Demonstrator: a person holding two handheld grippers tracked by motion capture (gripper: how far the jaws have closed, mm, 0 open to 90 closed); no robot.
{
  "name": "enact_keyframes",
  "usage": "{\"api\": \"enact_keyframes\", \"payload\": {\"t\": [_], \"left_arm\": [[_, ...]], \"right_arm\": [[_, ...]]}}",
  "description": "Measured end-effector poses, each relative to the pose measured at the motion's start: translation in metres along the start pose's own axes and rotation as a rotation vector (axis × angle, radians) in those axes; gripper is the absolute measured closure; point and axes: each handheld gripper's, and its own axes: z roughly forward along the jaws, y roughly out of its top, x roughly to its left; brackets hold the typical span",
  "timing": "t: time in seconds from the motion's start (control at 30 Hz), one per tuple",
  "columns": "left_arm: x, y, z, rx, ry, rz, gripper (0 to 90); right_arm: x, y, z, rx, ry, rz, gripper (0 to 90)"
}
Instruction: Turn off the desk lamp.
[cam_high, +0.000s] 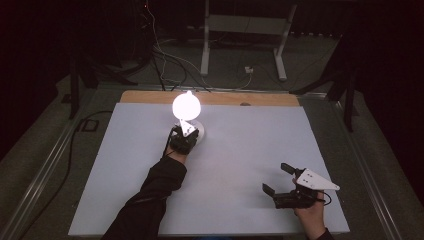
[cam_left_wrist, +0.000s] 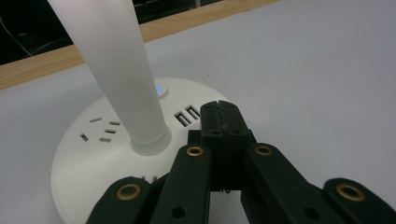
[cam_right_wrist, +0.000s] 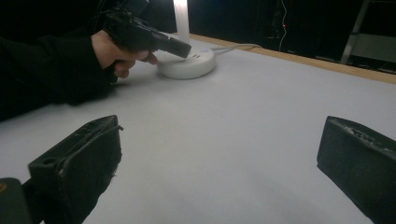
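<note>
Pressing closed left gripper (cam_left_wrist: 223, 122) onto lit lamp (cam_high: 186, 105) base (cam_left_wrist: 93, 154), likely for switch; right gripper (cam_high: 280, 181) idle, agape.

- My left gripper (cam_high: 186, 137) is stretched far forward on a dark-sleeved arm, its jaws pressed together, tips angled downward.
- My right gripper (cam_high: 278, 179) sits near me at the right, jaws spread wide apart and pointing left, my hand (cam_high: 311, 214) gripping from behind.

Lamp (cam_high: 188, 116) far-left (only obstacle); open white table (cam_high: 250, 150) elsewhere.
</note>
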Motion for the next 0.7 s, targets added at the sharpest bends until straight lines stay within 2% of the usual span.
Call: {"api": "enact_keyframes", "payload": {"t": [0.3, 0.37, 0.47, 0.6, 0.7], "left_arm": [[-0.0011, -0.0021, 0.0011, 0.004, 0.009, 0.027, 90.0], [-0.0001, -0.0023, 0.0013, 0.006, 0.006, 0.018, 90.0], [-0.0022, -0.0029, 0.0013, 0.002, 0.015, 0.041, 90.0], [-0.0008, -0.0006, 0.0014, 0.01, 0.007, 0.03, 90.0], [-0.002, 0.0006, -0.001, -0.015, -0.018, 0.018, 90.0]], "right_arm": [[0.0002, -0.0001, 0.0002, 0.001, 0.001, -0.001, 0.0], [0.0001, -0.0002, 0.0004, 0.001, 0.0, 0.001, 0.0], [0.0003, -0.0003, 0.0006, 0.002, 0.0, 0.0, 0.0], [0.0004, -0.0002, 0.001, 0.005, 0.001, 0.001, 0.0], [0.0001, -0.0001, 0.0005, 0.002, 0.0, 0.001, 0.0]]}}
